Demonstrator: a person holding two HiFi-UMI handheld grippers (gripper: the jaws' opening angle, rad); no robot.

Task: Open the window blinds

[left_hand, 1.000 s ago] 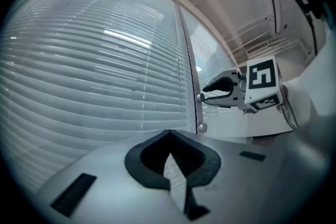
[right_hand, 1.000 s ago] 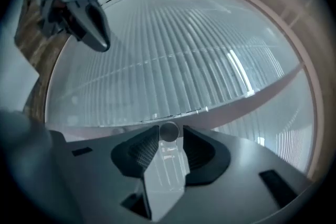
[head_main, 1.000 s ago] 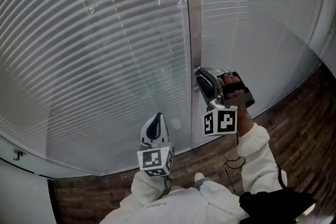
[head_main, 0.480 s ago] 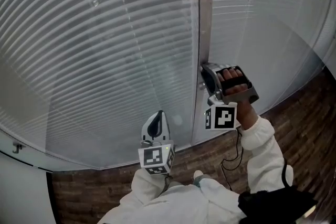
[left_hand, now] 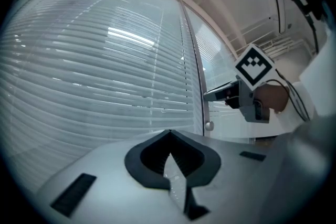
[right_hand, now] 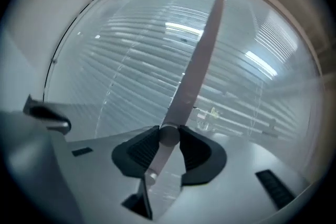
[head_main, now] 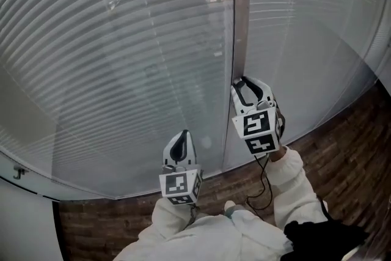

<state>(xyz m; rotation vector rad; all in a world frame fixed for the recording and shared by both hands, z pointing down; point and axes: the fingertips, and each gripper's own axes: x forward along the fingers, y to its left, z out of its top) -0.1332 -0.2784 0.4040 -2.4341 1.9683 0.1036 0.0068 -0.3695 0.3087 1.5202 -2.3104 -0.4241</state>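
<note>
Standing close to a glazed partition; window blinds (head_main: 122,58) fill the panes L and R of a vertical metal post (head_main: 240,9). Slats run horizontal, pale grey, lying fairly flat to the glass. Faint shapes at top of L pane; can't tell if seen through the slats or reflected.

R hand-held gripper (head_main: 239,84) is up against the post, about mid-height in head view, pointing roughly level at it. In the right gripper view its jaws are narrow and clamped on a small round knob (right_hand: 169,135) that sticks out from the post, w/ a dark ribbed pad pressed to each side of it. The post runs up and away behind the knob. From the left gripper view the same knob (left_hand: 209,125) shows low on the post, w/ the R unit beside it.

L hand-held gripper (head_main: 180,140) sits lower and to the L, near the bottom of the L pane, apart from the glass and the post. Jaws together, tips meeting (left_hand: 169,134), nothing betw. them.

White sleeves (head_main: 293,180) on both arms. Thin dark cable (head_main: 263,183) hangs below the R unit. Brown wood-pattern floor (head_main: 342,131) along the base of the partition.
</note>
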